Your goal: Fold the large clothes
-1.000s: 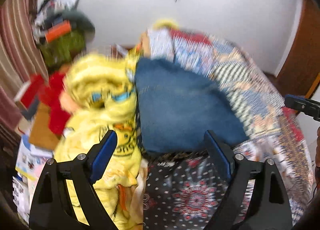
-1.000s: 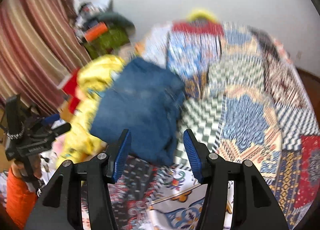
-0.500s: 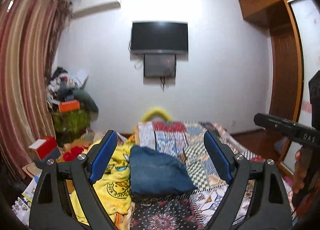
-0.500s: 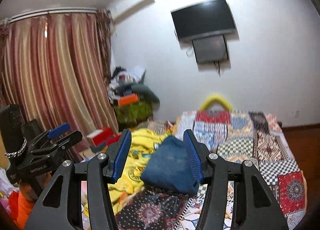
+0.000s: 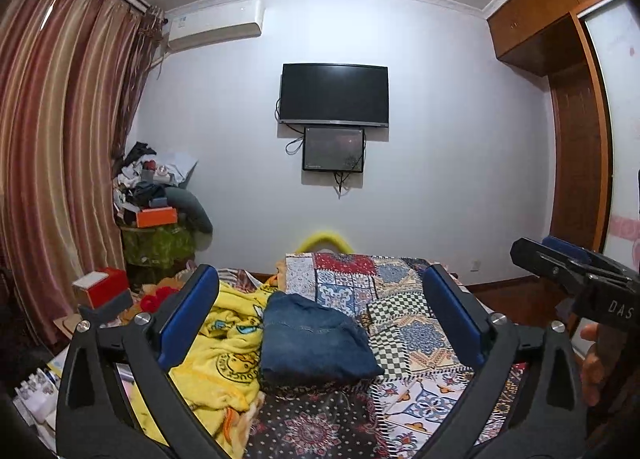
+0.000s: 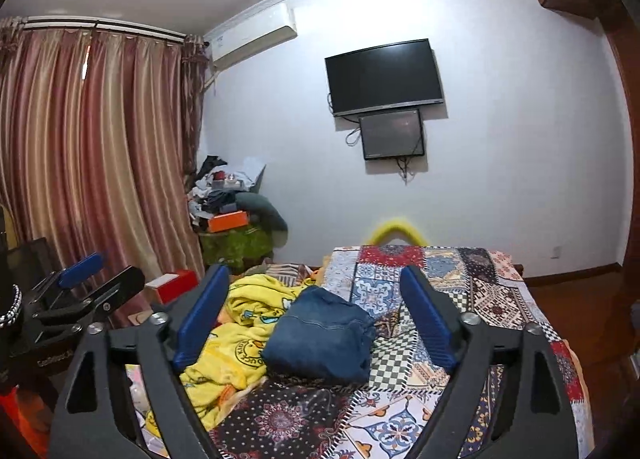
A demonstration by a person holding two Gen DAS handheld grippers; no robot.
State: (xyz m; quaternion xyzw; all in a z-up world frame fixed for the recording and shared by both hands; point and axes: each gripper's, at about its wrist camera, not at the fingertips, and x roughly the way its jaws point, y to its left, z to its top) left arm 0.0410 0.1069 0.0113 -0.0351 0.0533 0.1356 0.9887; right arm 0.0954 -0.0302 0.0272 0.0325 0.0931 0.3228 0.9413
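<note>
From the left wrist, the left tongs are spreading wide with nothing between their blue pads, held above the near end of the bed; the folded blue jeans lie on the patchwork bedspread, touching the yellow blanket on their left, and the right tongs show at the right edge. From the right wrist, the right tongs are likewise opening and empty, the jeans well apart beyond them, the left tongs at the left.
</note>
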